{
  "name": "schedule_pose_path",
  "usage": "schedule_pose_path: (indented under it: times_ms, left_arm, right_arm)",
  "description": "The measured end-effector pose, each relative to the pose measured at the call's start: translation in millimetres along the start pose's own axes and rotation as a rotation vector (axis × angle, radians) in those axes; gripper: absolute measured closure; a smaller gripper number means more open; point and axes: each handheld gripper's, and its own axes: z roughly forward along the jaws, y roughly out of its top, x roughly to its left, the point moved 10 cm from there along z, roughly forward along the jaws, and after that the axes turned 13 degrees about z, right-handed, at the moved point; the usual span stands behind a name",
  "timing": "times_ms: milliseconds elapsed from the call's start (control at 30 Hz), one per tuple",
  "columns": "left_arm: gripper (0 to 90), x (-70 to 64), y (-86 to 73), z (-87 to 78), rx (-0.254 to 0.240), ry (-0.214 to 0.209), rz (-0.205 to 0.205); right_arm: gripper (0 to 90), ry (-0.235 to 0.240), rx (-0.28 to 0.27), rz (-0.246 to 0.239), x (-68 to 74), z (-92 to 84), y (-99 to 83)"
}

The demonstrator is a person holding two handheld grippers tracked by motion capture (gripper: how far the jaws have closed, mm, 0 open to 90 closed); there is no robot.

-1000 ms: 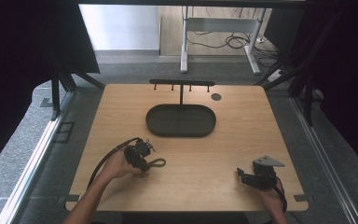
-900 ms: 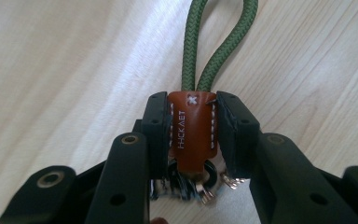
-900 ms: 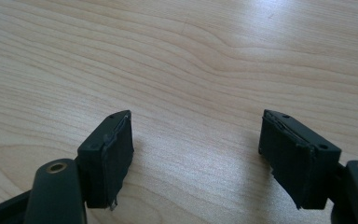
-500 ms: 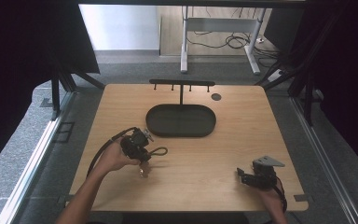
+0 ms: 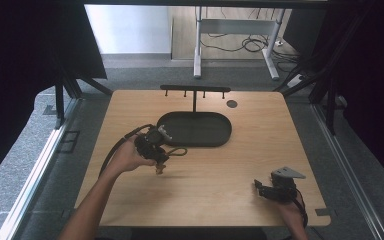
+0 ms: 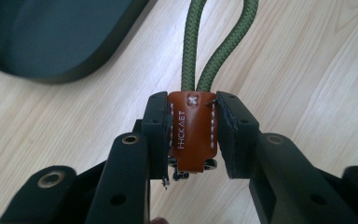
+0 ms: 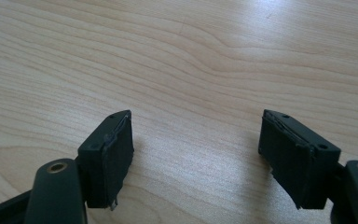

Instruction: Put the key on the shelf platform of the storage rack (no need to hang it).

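Flanking leather tab (image 6: 192, 133), dark tray (image 6: 51, 37), table (image 6: 307, 84)

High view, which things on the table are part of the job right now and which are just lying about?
In the job:
- key fob, brown leather tab on a green cord loop
- left gripper, jaws clamped on the tab
- hook rack and its dark tray, probably

Lying about:
- right gripper, jaws open over bare table

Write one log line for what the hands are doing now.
left gripper: shut on key strap, above table | right gripper: open, nothing held | tray: bare
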Motion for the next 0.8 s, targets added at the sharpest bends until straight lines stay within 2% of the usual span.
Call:
schedule_pose_path:
  times_ms: [367,800]
  left_arm:
    - [67.0,10.7,20.2,5.0,0.018,0.005,0.01]
    - [66.9,27.7,43.7,7.1,0.025,0.039,0.009]
  right_arm:
    - [26.7,-0.004,-0.003,0.004,-0.7,0.1,0.3]
    - [26.5,-0.003,-0.002,0.004,-0.8,0.1,0.4]
